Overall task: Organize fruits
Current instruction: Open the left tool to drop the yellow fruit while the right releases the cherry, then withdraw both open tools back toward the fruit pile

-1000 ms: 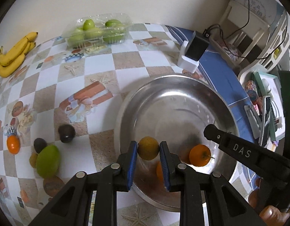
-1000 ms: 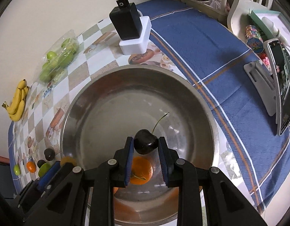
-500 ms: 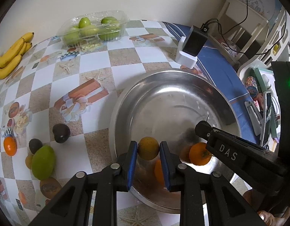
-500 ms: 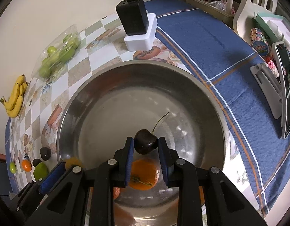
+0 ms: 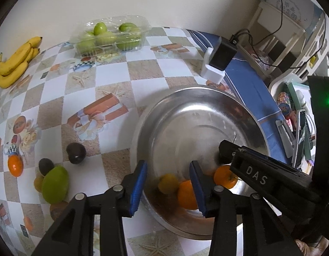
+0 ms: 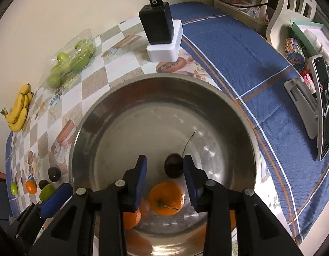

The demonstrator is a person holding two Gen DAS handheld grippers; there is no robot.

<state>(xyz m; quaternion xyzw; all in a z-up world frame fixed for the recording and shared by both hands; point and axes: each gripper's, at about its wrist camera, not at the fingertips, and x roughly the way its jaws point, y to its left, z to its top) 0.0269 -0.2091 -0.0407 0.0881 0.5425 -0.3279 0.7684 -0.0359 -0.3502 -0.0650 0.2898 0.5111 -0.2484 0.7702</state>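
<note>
My left hand-held gripper [image 5: 168, 186] hangs over the near edge of the steel bowl [image 5: 245, 111], its blue pads spread; the jaws have just been opening. The yellowish fruit [image 5: 167, 183] lies low between them against the bowl's inner wall, touching neither pad, right beside an orange [image 5: 187, 195] at its 4 o'clock. A second orange [image 5: 225, 176] sits further toward 3 o'clock, partly under my other tool.

My right hand-held gripper [image 6: 164, 178] points down into the same bowl [image 6: 94, 115], and its jaws have likewise just been opening. The dark cherry [image 6: 173, 166], its thin stem reaching up toward 1 o'clock, sits on the bowl floor between the pads, close against the right one; I cannot tell whether it still brushes that pad, but it is not pinched. Below it, at 6 o'clock, lies an orange with its green stem end up [image 6: 166, 198], and another orange [image 6: 131, 216] peeks from behind the left finger.

Outside the bowl, on the checked desk [image 5: 113, 74], fruit remains at about 9 o'clock from the bowl: a green mango [image 5: 55, 184], two dark round fruits [image 5: 76, 153], and a small orange [image 5: 15, 166]. A bunch of bananas [image 5: 16, 61] lies at the far left, and a clear box of green fruits [image 5: 110, 35] stands at 11 o'clock against the wall. A black charger on a white base [image 6: 162, 36] stands just beyond the bowl at 12 o'clock.
</note>
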